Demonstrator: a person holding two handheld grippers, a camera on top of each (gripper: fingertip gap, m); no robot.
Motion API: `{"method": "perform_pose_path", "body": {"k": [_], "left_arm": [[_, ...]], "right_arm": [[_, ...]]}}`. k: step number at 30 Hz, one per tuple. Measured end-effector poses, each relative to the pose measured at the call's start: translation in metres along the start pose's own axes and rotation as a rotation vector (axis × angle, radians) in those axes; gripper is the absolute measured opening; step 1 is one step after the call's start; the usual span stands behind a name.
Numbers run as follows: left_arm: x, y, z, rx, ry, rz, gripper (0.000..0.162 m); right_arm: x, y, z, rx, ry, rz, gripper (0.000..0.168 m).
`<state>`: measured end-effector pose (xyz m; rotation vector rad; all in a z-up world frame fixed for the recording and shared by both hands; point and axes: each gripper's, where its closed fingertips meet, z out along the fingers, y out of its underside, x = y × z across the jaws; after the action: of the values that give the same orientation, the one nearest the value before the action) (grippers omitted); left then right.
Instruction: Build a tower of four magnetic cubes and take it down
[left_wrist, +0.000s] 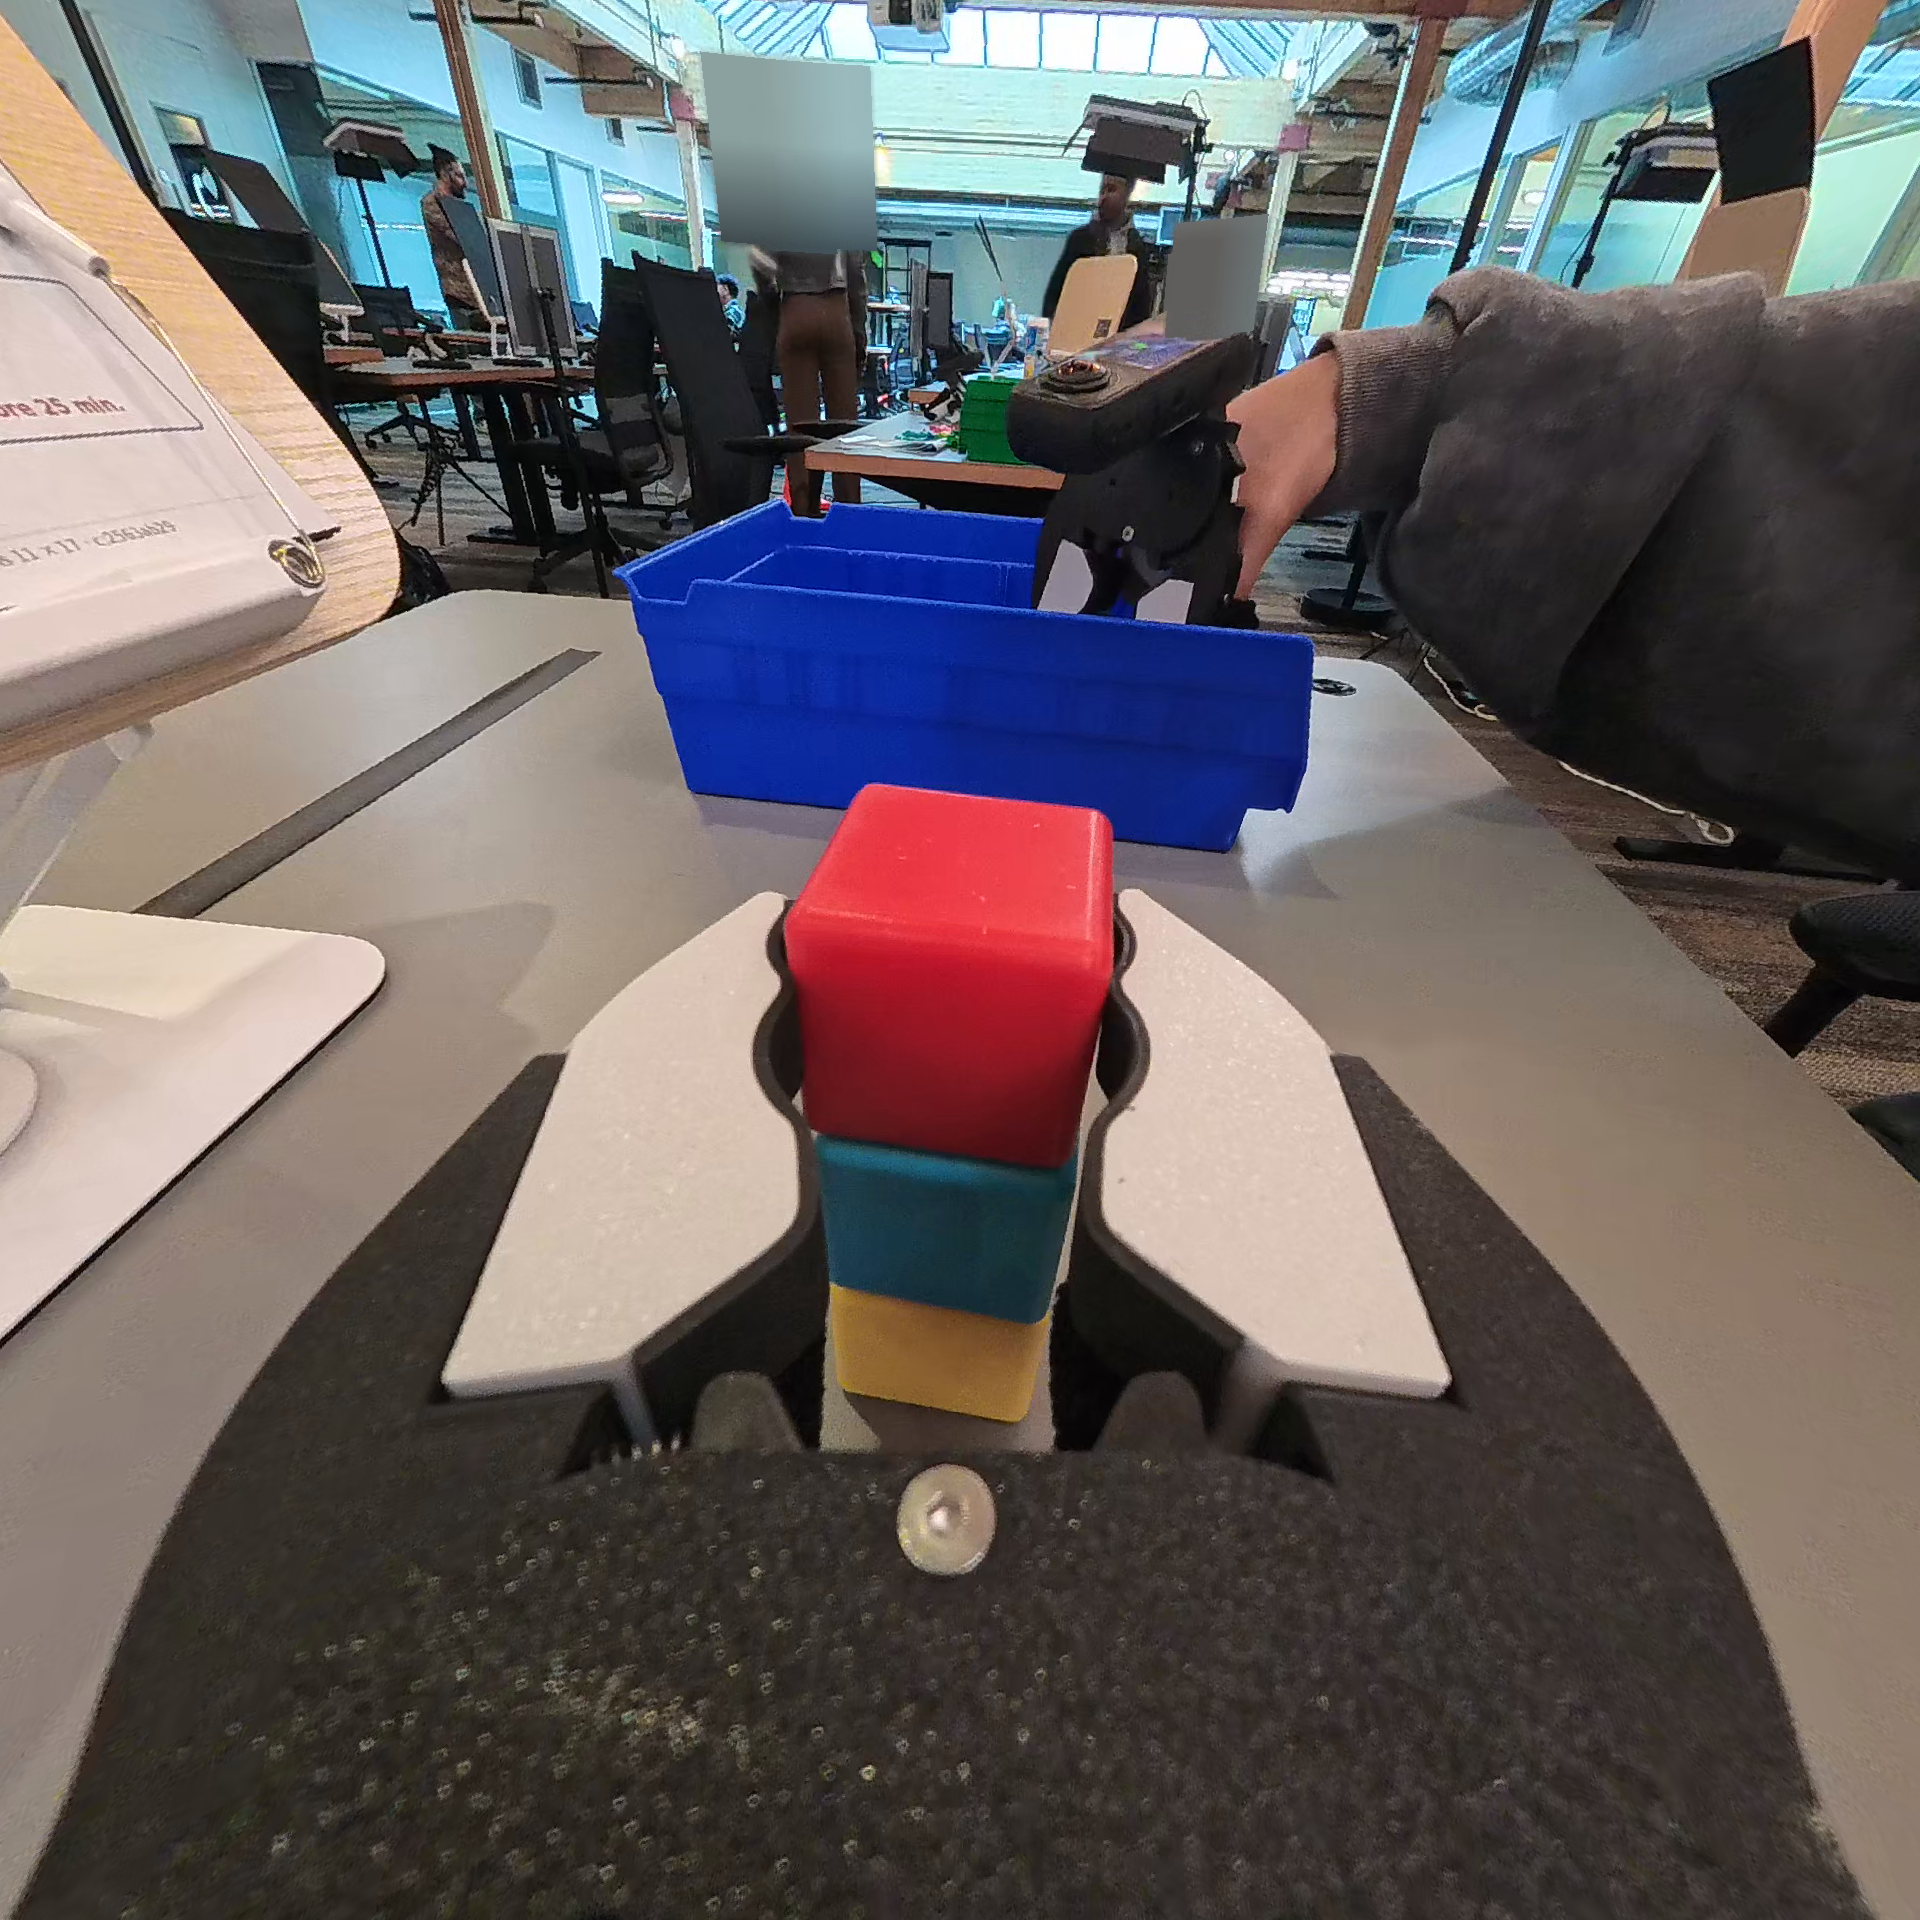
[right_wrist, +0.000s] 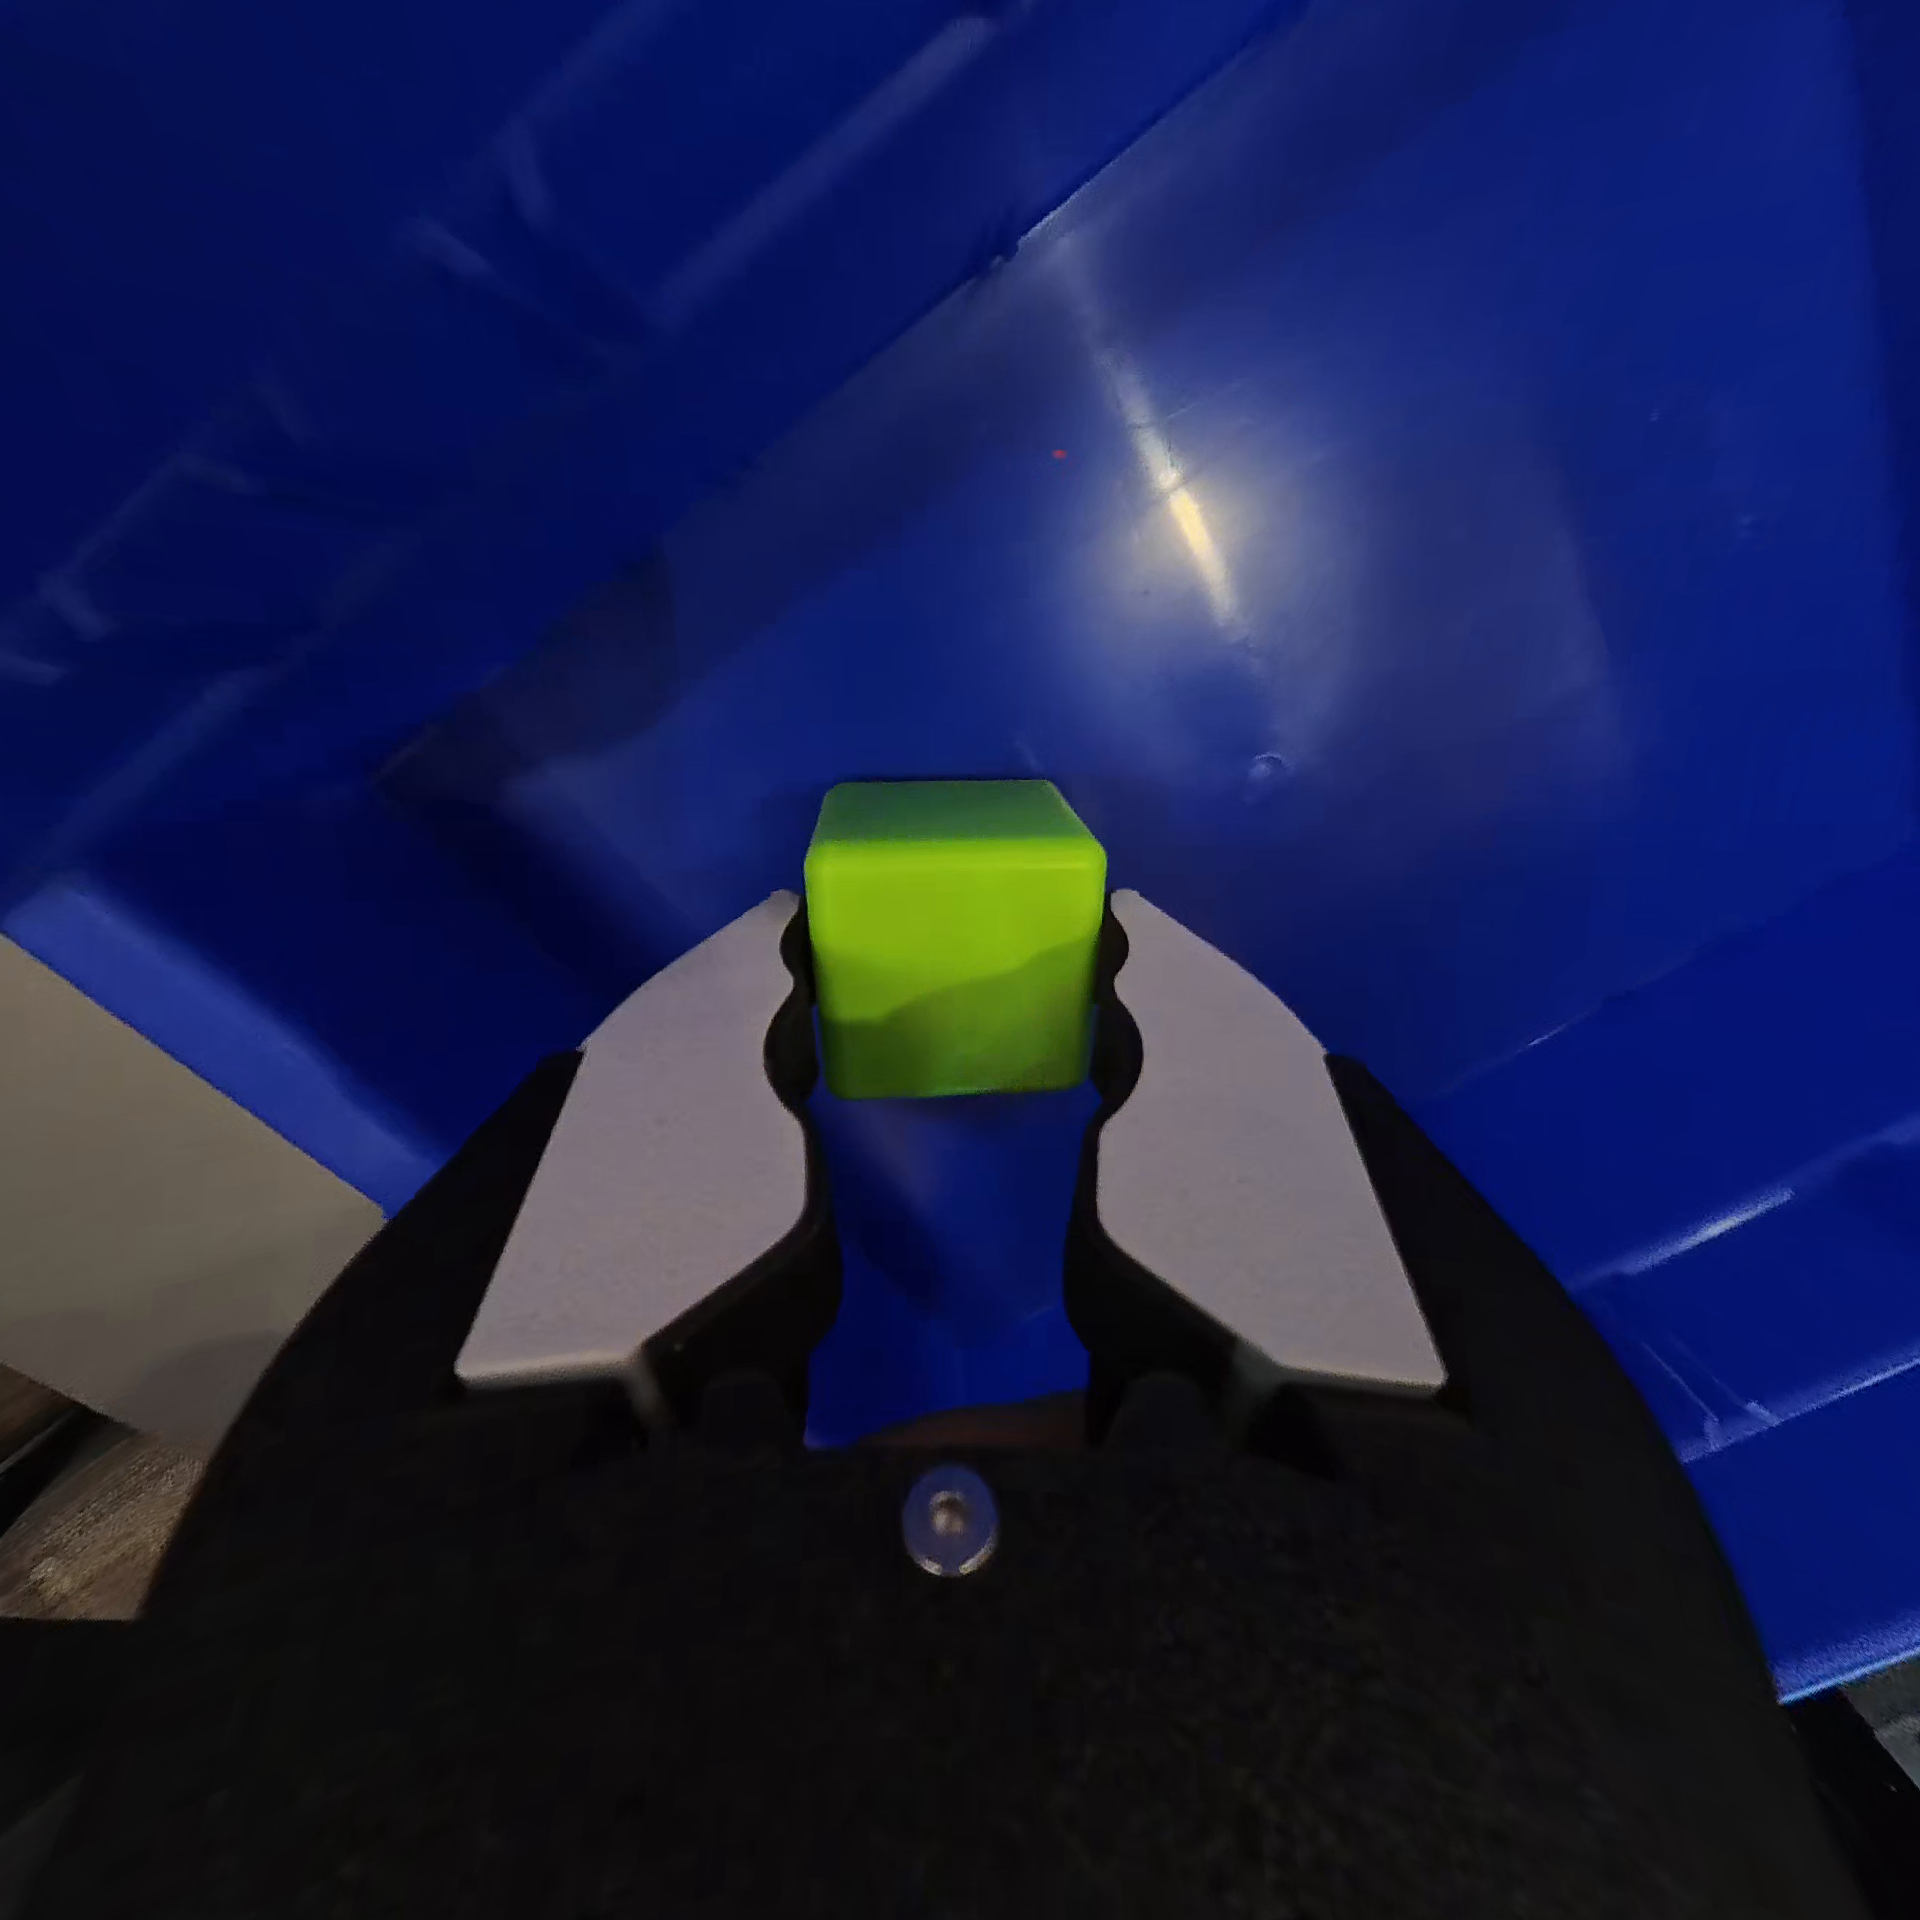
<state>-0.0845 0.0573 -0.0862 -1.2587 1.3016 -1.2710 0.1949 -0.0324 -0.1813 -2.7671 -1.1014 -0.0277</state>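
A stack of three cubes stands on the grey table (left_wrist: 1403, 1039): a red cube (left_wrist: 951, 977) on top, a teal cube (left_wrist: 945, 1226) under it, a yellow cube (left_wrist: 940, 1351) at the bottom. My left gripper (left_wrist: 951, 951) is shut on the red cube. My right gripper (right_wrist: 951, 951) is shut on a green cube (right_wrist: 951, 940) and holds it inside the blue bin (right_wrist: 1351, 520). The right gripper (left_wrist: 1127, 582) also shows in the left wrist view, reaching down into the bin (left_wrist: 977, 717), held by a hand in a grey sleeve.
The blue bin stands on the table behind the stack. A white stand base (left_wrist: 156, 1070) and a white board (left_wrist: 125, 499) are at the left. Office desks, chairs and people are in the background.
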Motion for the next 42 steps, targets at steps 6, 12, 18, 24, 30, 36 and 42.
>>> {"method": "perform_pose_path", "body": {"k": [6,12,18,24,30,36,42], "left_arm": [[0.002,0.0,0.0,0.0,0.01,0.002,0.054],[0.011,0.004,0.0,-0.065,0.022,0.023,0.079],[0.0,0.029,-0.015,-0.254,-0.062,0.069,0.083],[-0.002,0.041,-0.017,-0.296,-0.022,0.001,0.075],[0.0,0.051,-0.013,-0.363,-0.019,0.017,0.073],[-0.002,0.057,-0.01,-0.402,-0.014,0.003,0.051],[-0.002,0.057,-0.009,-0.403,-0.015,0.019,0.051]], "right_arm": [[0.0,-0.026,-0.044,0.116,0.028,-0.02,0.07],[-0.013,-0.068,-0.12,0.284,0.159,-0.098,0.068],[-0.056,-0.083,-0.128,0.324,0.128,-0.197,0.067],[-0.073,-0.09,-0.125,0.345,0.086,-0.221,0.067],[-0.085,-0.108,-0.132,0.371,0.071,-0.259,0.066],[-0.098,-0.151,-0.147,0.42,0.085,-0.336,0.062],[-0.11,-0.209,-0.131,0.476,0.063,-0.402,0.064]]}}
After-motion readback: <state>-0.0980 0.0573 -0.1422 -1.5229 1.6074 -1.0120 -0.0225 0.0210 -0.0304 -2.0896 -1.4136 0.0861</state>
